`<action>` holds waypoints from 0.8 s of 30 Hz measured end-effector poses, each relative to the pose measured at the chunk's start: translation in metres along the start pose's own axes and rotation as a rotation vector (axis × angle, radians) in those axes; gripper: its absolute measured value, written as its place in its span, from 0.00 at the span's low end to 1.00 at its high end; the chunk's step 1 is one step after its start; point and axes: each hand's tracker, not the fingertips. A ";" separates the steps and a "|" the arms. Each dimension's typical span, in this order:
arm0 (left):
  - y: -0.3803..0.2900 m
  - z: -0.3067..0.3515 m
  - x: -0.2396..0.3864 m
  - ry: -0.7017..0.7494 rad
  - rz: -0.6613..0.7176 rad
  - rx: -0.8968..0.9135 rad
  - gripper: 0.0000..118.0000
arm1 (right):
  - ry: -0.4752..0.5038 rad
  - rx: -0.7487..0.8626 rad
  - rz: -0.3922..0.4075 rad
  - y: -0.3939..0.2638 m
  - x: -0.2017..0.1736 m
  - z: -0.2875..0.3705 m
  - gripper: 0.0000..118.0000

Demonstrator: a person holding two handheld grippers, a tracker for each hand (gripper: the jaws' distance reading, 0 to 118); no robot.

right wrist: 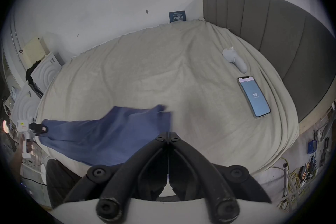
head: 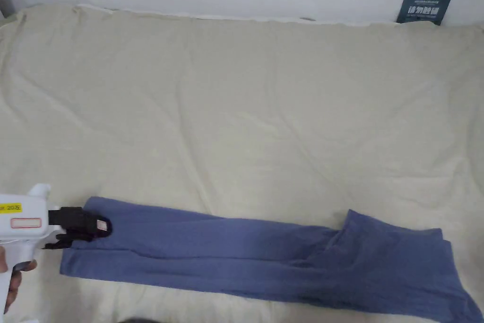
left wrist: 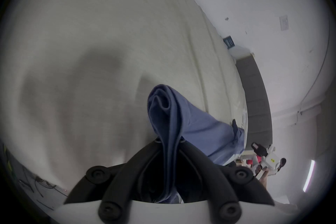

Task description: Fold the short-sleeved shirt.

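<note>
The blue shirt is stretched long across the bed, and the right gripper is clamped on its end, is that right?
Not quite: the left gripper is the one clamped on the blue shirt, as the left gripper view shows. The shirt does lie stretched long across the bed.

The left gripper (head: pixel 97 231), held in a hand (head: pixel 14 276), clamps the shirt (head: pixel 264 257). The right gripper (right wrist: pixel 168 138) hangs closed on nothing.
</note>
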 end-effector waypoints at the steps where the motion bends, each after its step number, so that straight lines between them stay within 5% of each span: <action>1: 0.005 0.009 -0.005 0.033 0.003 -0.005 0.02 | 0.010 -0.003 -0.005 0.000 0.000 0.000 0.00; 7: 0.009 0.035 0.010 0.097 -0.083 -0.032 0.02 | 0.028 0.012 0.004 -0.002 -0.005 0.005 0.00; 16: -0.023 0.042 0.152 0.289 -0.310 -0.059 0.02 | 0.033 0.019 0.037 -0.003 -0.011 0.024 0.00; 24: -0.077 -0.036 0.262 0.465 -0.481 -0.114 0.02 | 0.106 0.000 0.043 -0.018 -0.014 0.048 0.00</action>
